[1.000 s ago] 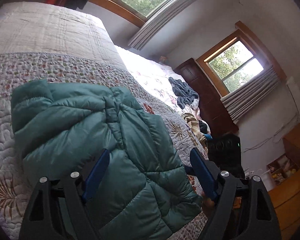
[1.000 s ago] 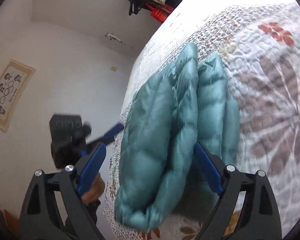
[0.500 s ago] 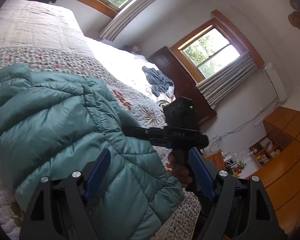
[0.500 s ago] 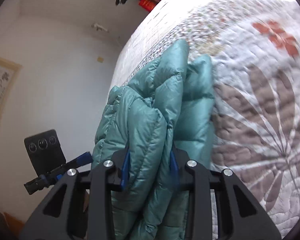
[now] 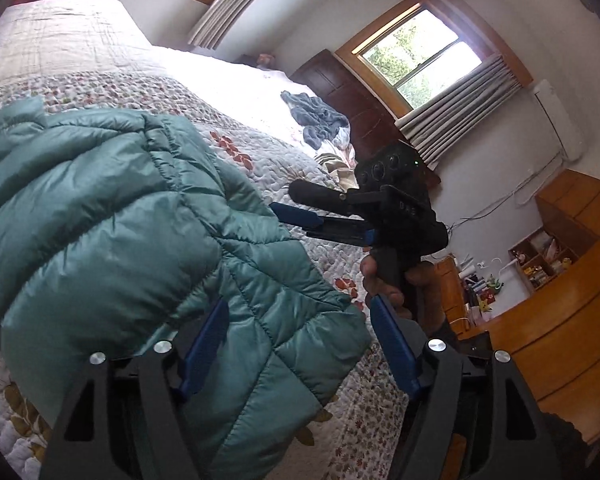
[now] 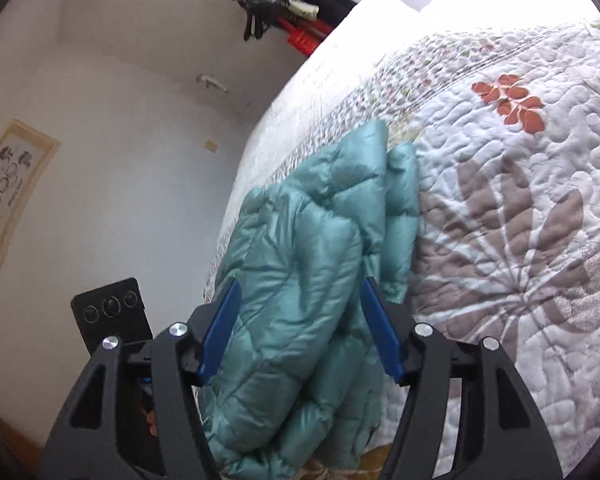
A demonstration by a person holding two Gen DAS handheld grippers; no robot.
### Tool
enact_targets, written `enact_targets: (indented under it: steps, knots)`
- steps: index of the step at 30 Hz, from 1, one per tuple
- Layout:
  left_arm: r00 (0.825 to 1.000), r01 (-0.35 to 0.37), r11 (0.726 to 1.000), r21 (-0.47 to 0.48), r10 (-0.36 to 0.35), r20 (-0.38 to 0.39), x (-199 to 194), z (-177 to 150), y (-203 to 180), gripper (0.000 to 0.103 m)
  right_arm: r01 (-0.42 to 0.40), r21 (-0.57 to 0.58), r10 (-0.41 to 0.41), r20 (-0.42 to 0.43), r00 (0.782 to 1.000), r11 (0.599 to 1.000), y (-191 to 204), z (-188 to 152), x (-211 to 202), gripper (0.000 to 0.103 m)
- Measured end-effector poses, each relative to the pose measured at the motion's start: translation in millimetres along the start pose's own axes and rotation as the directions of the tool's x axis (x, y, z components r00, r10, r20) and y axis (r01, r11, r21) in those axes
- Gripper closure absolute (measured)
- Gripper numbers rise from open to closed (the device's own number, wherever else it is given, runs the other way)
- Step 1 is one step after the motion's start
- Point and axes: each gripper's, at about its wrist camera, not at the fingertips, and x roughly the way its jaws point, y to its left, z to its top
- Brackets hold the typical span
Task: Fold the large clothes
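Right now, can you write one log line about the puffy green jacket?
jacket: folded, on quilt | left gripper: open over jacket | right gripper: open, jacket between fingers

A teal quilted puffer jacket (image 5: 112, 216) lies folded into a thick, puffy bundle on the bed's flowered quilt (image 6: 512, 208), close to the quilt's near edge. Its layers are stacked one on another, with glossy stitched panels uppermost and one corner hanging past that edge.
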Motion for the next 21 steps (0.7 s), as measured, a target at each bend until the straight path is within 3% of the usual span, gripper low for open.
enact_targets:
  steps: [3,4,5,6,8,14,21]
  knots:
    - [1.0,0.025,0.999,0.024,-0.026,0.001,3,-3,-15,0.03,-0.02,0.046,0.023,-0.081,0.996,0.999,4,6,17,0.044]
    - [0.999,0.033,0.999,0.036,-0.032,-0.004,6,-3,-22,0.03,-0.023,0.047,0.027,-0.089,0.996,0.999,6,9,20,0.054]
    - [0.999,0.043,0.998,0.047,-0.042,-0.014,11,-4,-29,0.03,-0.019,0.055,0.024,-0.093,0.995,0.998,6,11,25,0.078]
    - [0.999,0.046,0.997,0.057,-0.045,-0.028,17,-5,-34,0.03,-0.016,0.067,0.022,-0.088,0.996,0.998,3,15,29,0.086]
    - [0.998,0.012,0.996,0.083,-0.006,-0.069,32,-9,-43,0.032,-0.023,0.073,0.028,-0.06,0.998,0.997,-3,16,29,0.092]
    - [0.98,-0.06,0.997,0.057,0.069,-0.186,67,-33,-26,0.051,-0.057,0.147,0.056,0.015,0.998,0.987,-43,-22,17,0.094]
    - [0.97,-0.113,0.993,0.042,0.12,-0.212,79,-40,-10,0.058,-0.021,0.149,0.023,-0.006,1.0,0.989,-61,-34,36,0.092]
